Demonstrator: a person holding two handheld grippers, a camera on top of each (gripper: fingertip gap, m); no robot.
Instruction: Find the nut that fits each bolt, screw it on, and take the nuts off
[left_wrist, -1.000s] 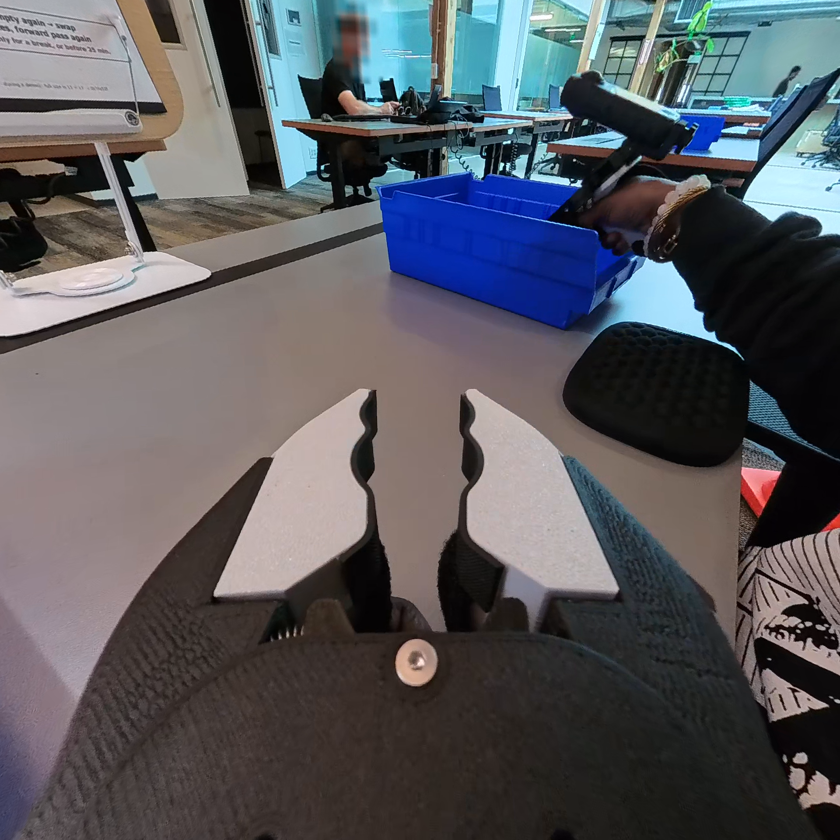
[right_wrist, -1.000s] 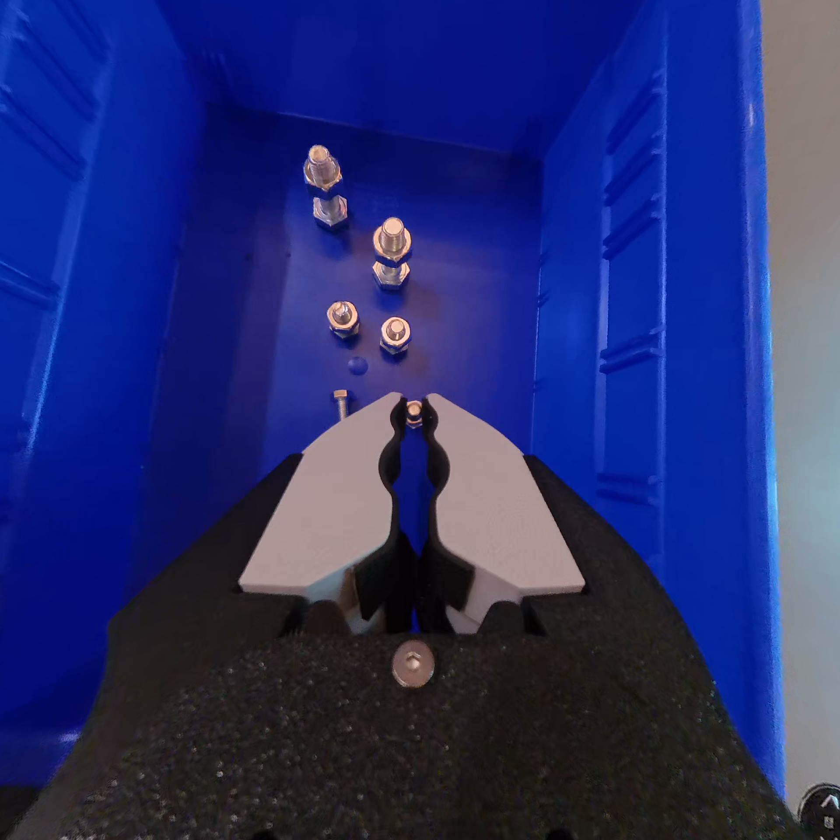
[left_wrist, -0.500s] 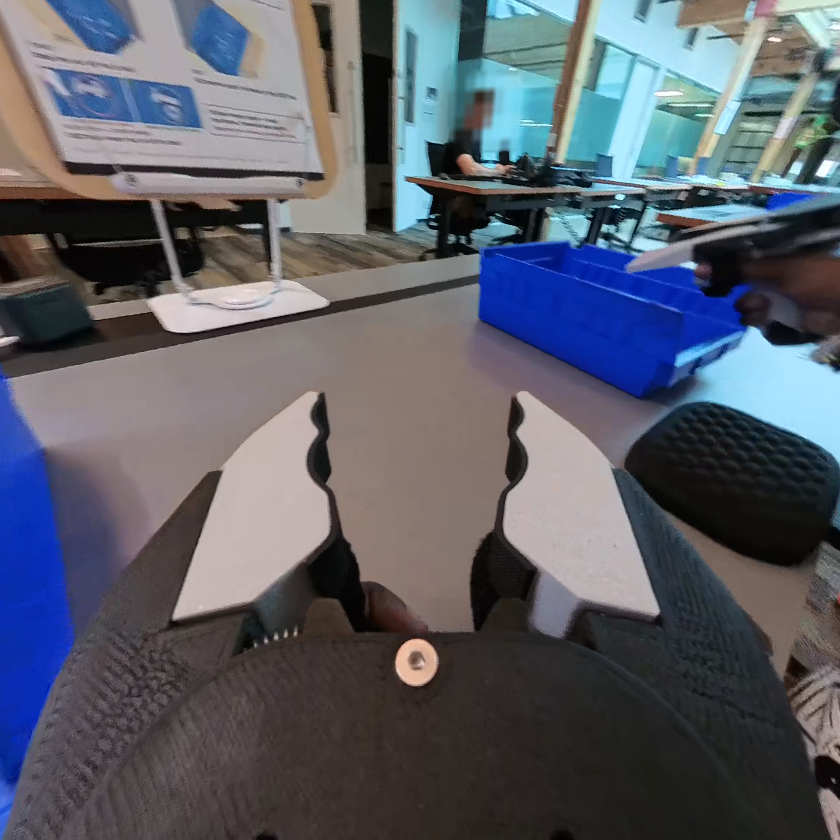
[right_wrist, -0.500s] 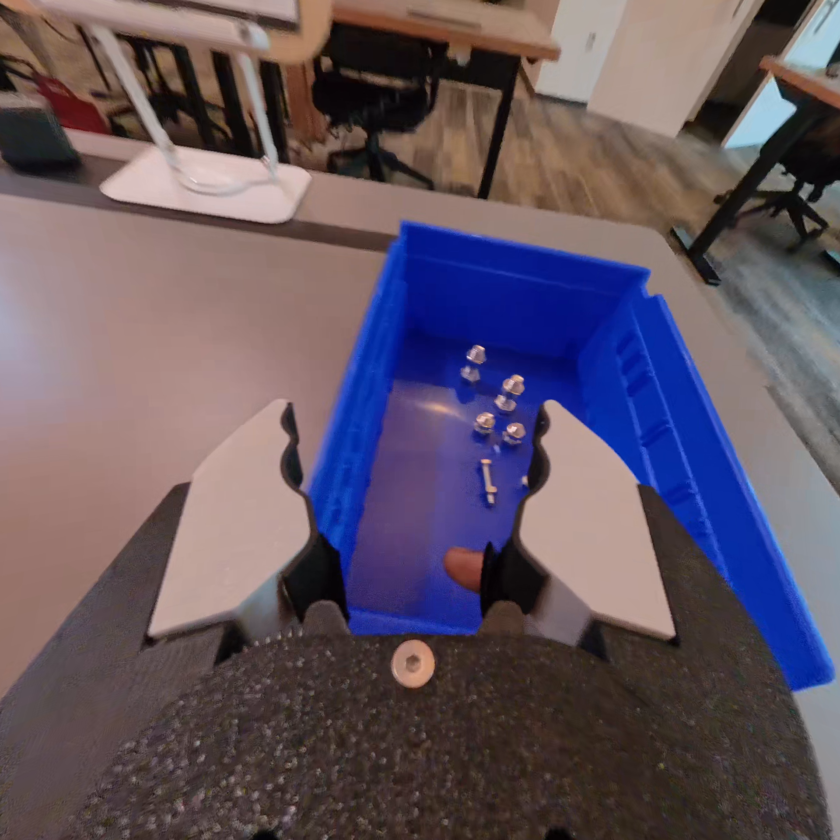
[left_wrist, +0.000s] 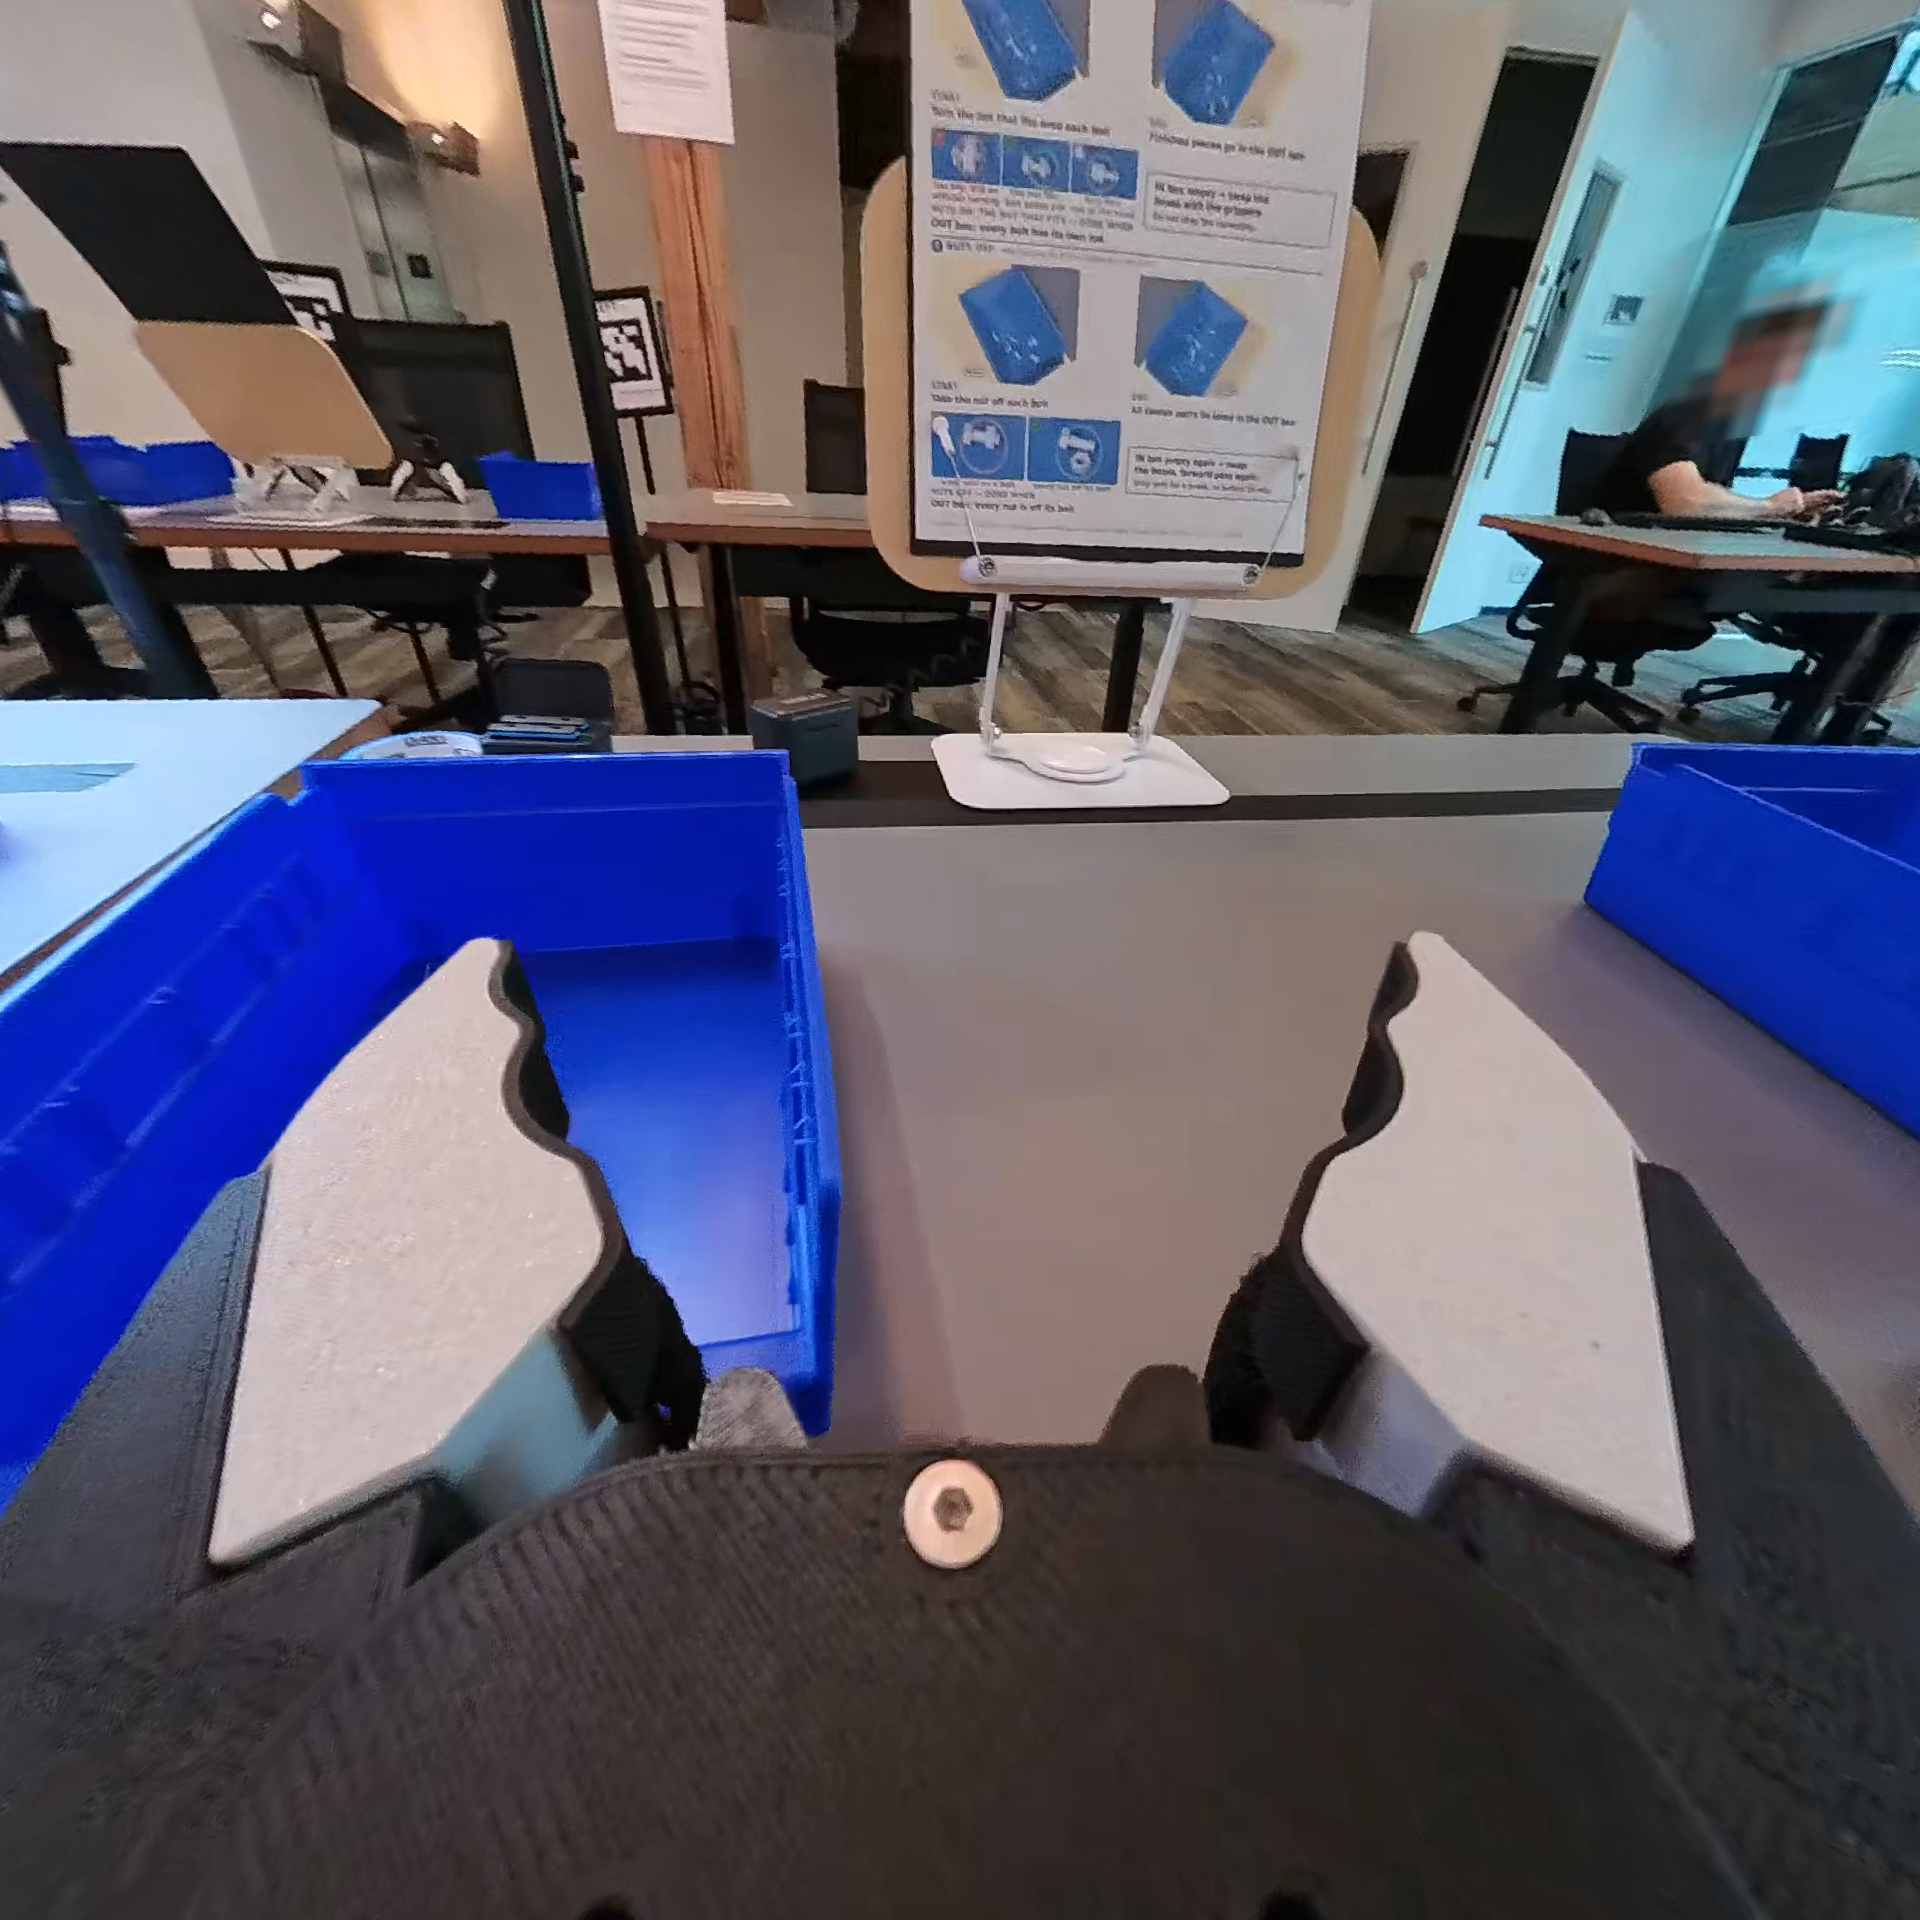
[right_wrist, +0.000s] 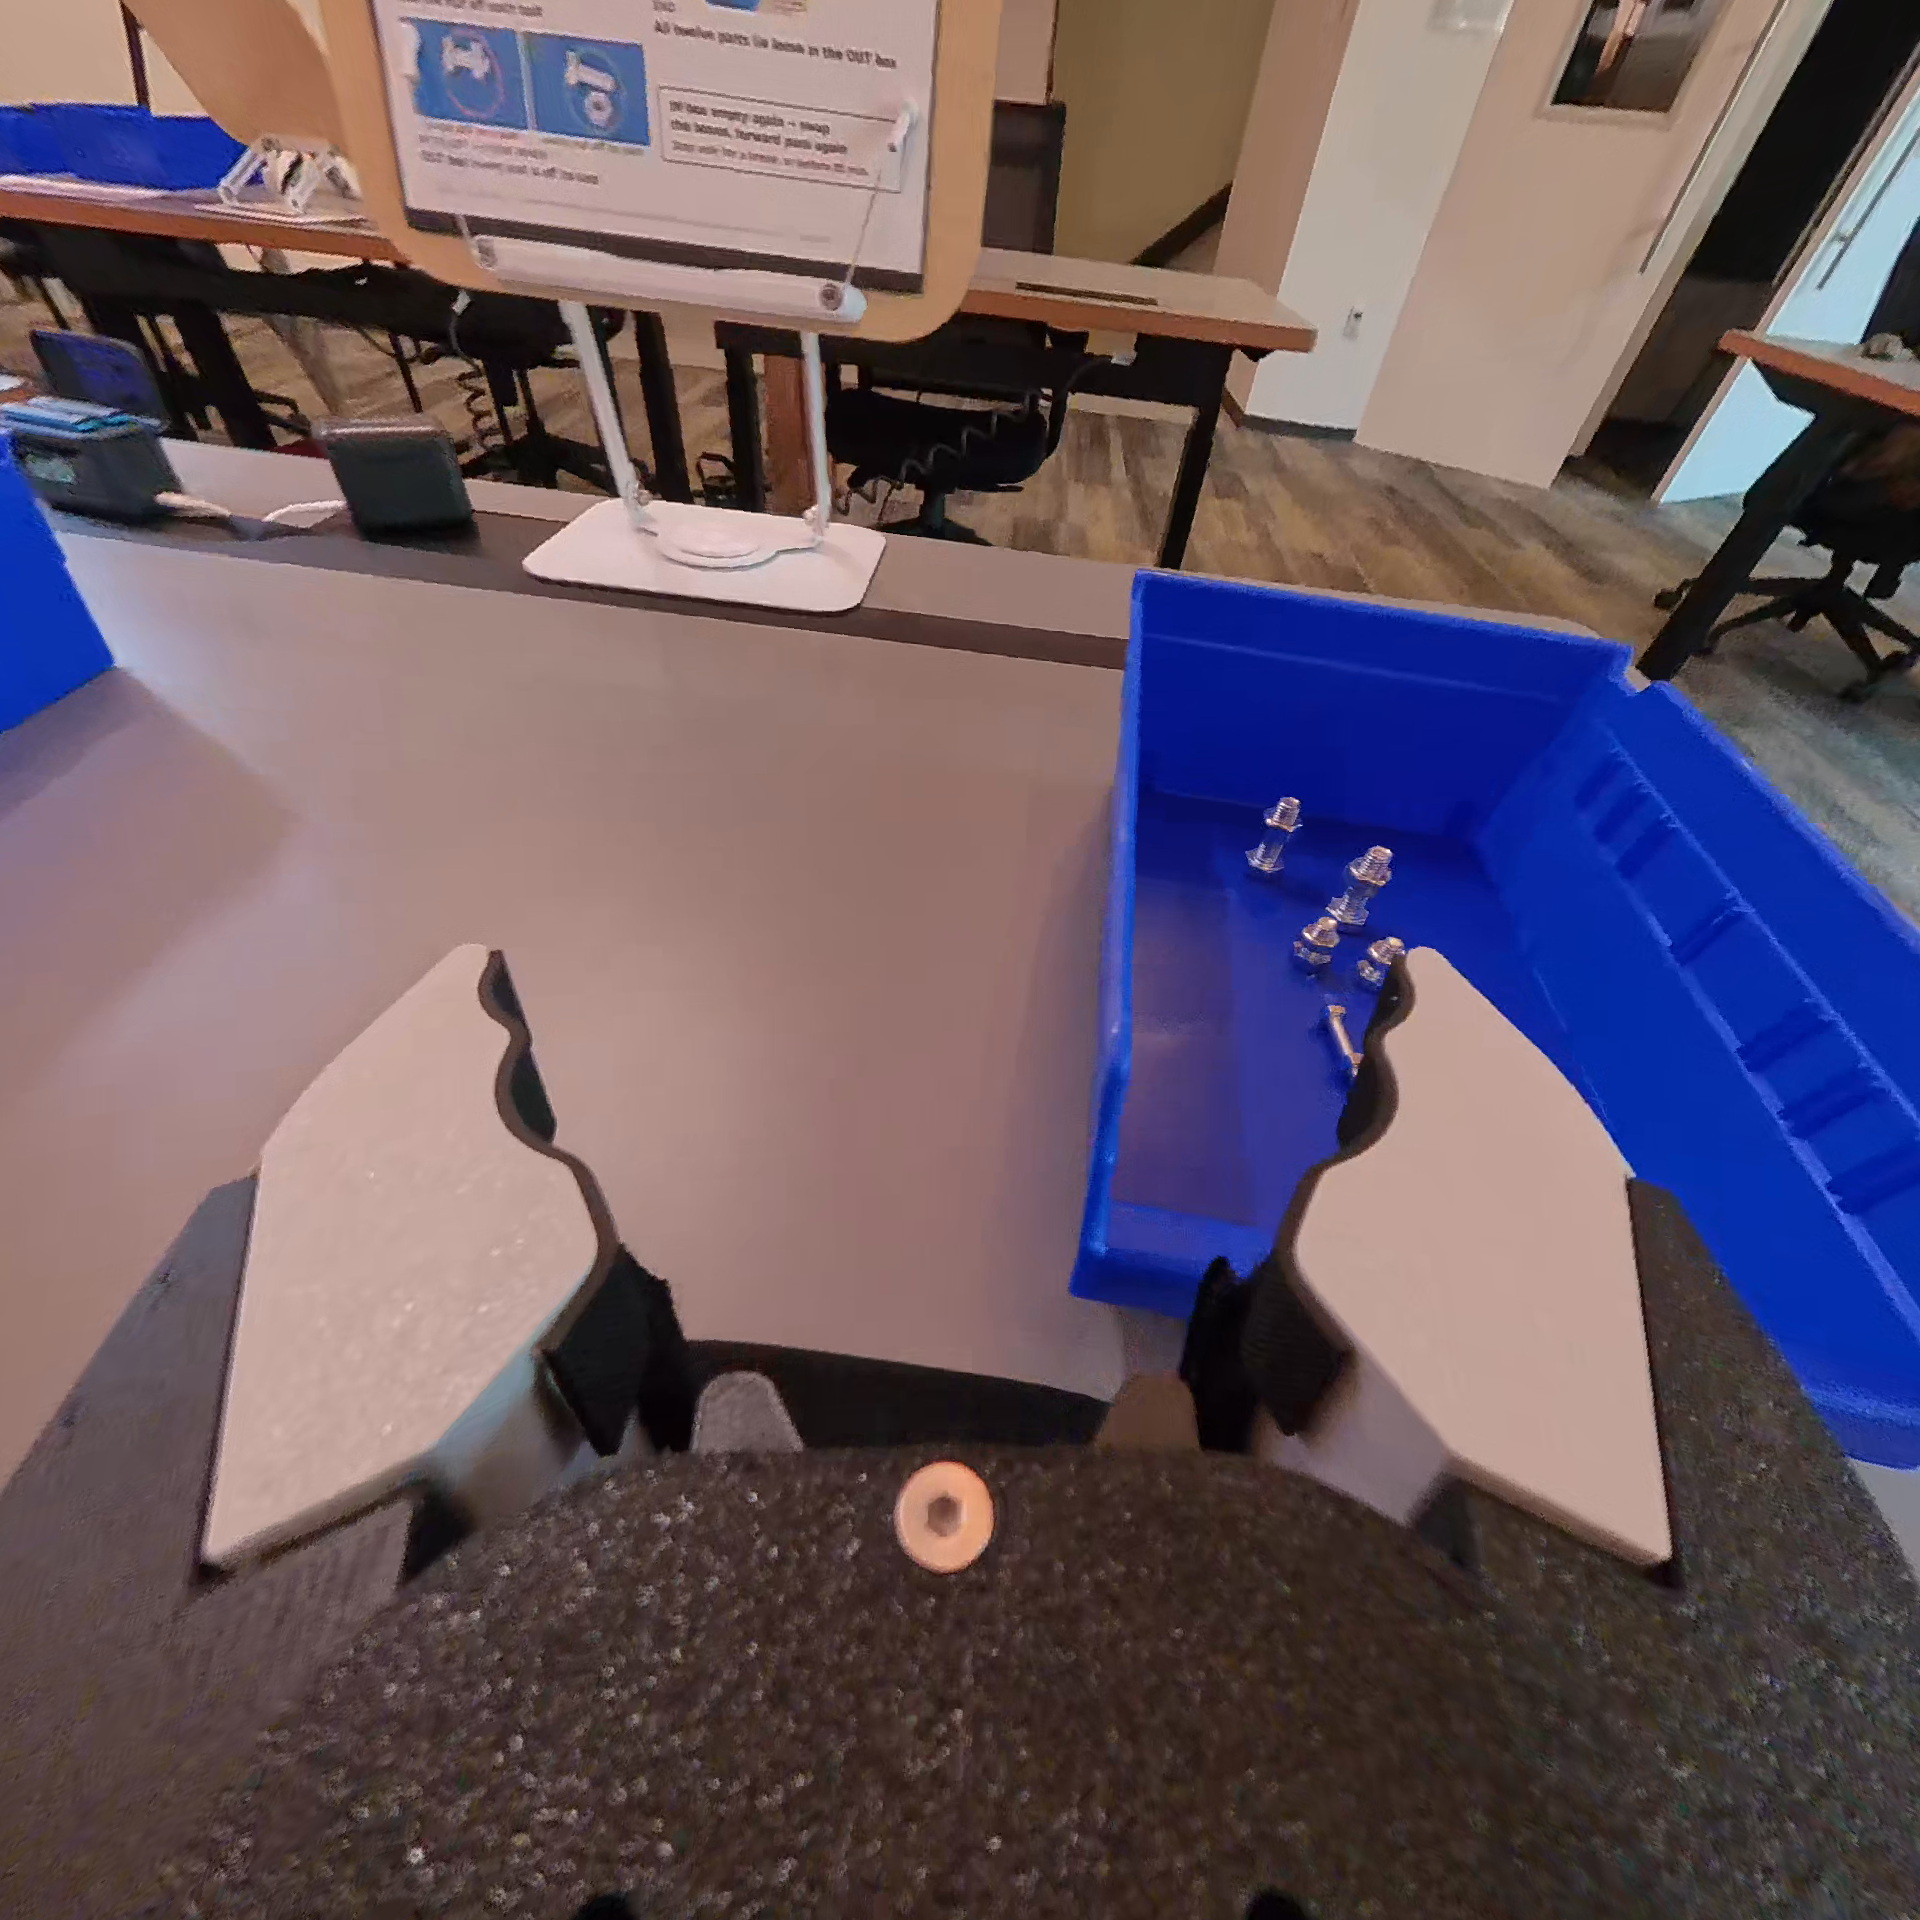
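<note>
Both tools (left_wrist: 956, 1049) (right_wrist: 951, 1049) now wide apart, empty

Both views forward, sign stand (left_wrist: 1081, 774) shared

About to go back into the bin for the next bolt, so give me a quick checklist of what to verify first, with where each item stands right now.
1. Right gripper jaws open and empty: ok.
2. Left gripper jaws open and empty: ok.
3. Bolts with nuts standing in the right blue bin: ok.
4. Small loose bolt lying flat, reachable: ok, though its lower end is hidden by the finger.
5. Loose nuts for that bolt in the bin: cannot tell.
6. Left blue bin holds no parts where its floor shows: ok.
</note>
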